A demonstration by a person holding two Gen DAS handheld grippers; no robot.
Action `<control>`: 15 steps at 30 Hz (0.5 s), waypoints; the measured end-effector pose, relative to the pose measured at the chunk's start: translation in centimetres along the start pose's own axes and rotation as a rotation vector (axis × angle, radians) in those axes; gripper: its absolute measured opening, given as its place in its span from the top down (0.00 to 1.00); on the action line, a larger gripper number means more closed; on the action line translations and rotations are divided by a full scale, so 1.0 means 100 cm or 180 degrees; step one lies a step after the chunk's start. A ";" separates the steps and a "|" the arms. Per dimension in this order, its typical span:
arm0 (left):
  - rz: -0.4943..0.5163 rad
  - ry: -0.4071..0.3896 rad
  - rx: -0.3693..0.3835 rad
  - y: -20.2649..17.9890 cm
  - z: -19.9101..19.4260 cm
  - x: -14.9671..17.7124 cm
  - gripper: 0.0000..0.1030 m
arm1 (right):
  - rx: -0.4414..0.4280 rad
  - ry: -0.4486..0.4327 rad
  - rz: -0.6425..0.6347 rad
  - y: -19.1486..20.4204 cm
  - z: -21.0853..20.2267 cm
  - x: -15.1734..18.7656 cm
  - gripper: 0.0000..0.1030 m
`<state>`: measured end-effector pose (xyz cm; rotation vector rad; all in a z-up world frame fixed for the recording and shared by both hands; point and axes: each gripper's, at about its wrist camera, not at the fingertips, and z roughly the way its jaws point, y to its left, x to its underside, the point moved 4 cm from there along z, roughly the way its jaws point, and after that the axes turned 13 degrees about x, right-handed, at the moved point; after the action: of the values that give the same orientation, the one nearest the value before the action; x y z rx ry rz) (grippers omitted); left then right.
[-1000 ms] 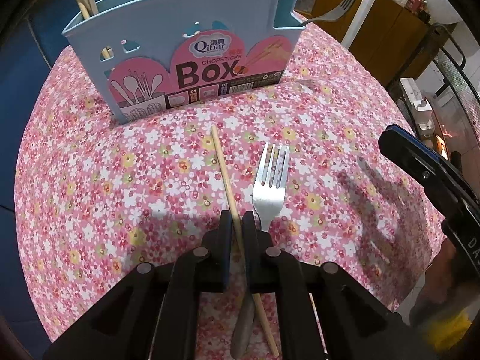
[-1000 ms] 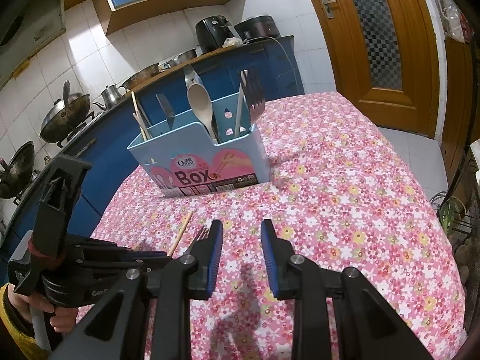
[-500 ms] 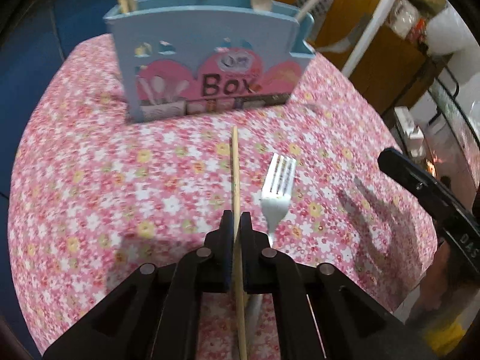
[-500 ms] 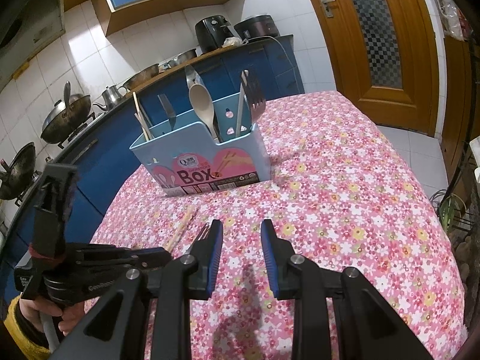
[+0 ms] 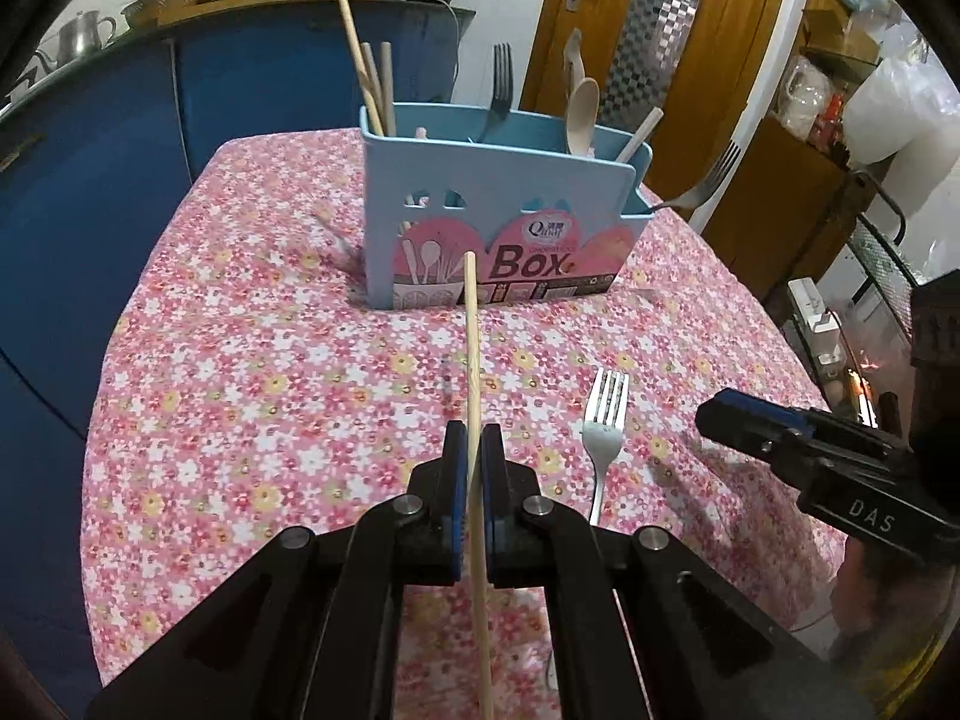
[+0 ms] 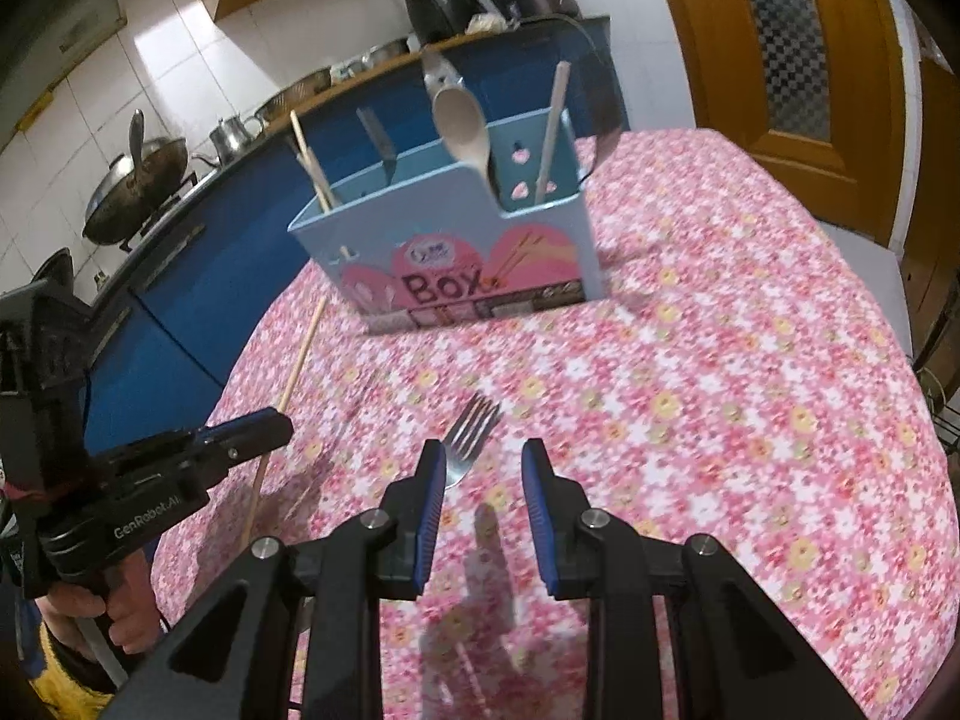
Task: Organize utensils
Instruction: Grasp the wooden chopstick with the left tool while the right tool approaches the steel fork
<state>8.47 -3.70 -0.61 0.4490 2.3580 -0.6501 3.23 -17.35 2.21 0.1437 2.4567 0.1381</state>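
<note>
My left gripper (image 5: 473,450) is shut on a wooden chopstick (image 5: 472,348), held lifted above the table and pointing at the blue utensil box (image 5: 498,228). The box holds chopsticks, forks and spoons. A steel fork (image 5: 605,426) lies on the flowered cloth, right of the left gripper. In the right wrist view my right gripper (image 6: 483,468) is open and empty, just above the fork (image 6: 471,438), whose handle runs under the left finger. The left gripper (image 6: 258,426) with the chopstick (image 6: 297,360) shows at the left, the box (image 6: 456,240) beyond.
The round table has a pink flowered cloth (image 5: 270,396). Blue kitchen cabinets (image 5: 90,168) stand close behind and left of it. A wooden door (image 6: 798,48) is at the far right. A wire rack (image 5: 882,264) stands right of the table.
The left gripper lifted the chopstick off the cloth and raised it, pointing toward the box. The right gripper moved forward and down over the fork.
</note>
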 end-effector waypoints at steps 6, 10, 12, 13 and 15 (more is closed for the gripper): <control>-0.0055 -0.0094 0.0045 0.013 -0.012 0.001 0.98 | -0.0046 0.0388 -0.0024 0.018 0.007 0.001 0.72; -0.0068 -0.0151 0.0079 0.017 -0.017 0.001 0.98 | -0.0130 0.0701 0.0050 0.030 0.016 0.004 0.72; -0.0058 -0.0179 0.0079 0.019 -0.021 0.002 0.98 | -0.0120 0.0786 0.0059 0.038 0.019 0.005 0.72; -0.0051 -0.0191 0.0075 0.019 -0.022 0.001 0.98 | -0.0109 0.0828 0.0060 0.041 0.021 0.005 0.72; -0.0049 -0.0208 0.0068 0.022 -0.023 0.001 0.98 | -0.0066 0.0938 0.0068 0.049 0.025 0.005 0.72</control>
<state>8.23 -0.62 0.16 0.4135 2.2970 -0.6876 4.80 -12.23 0.63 0.1494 2.7467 0.2069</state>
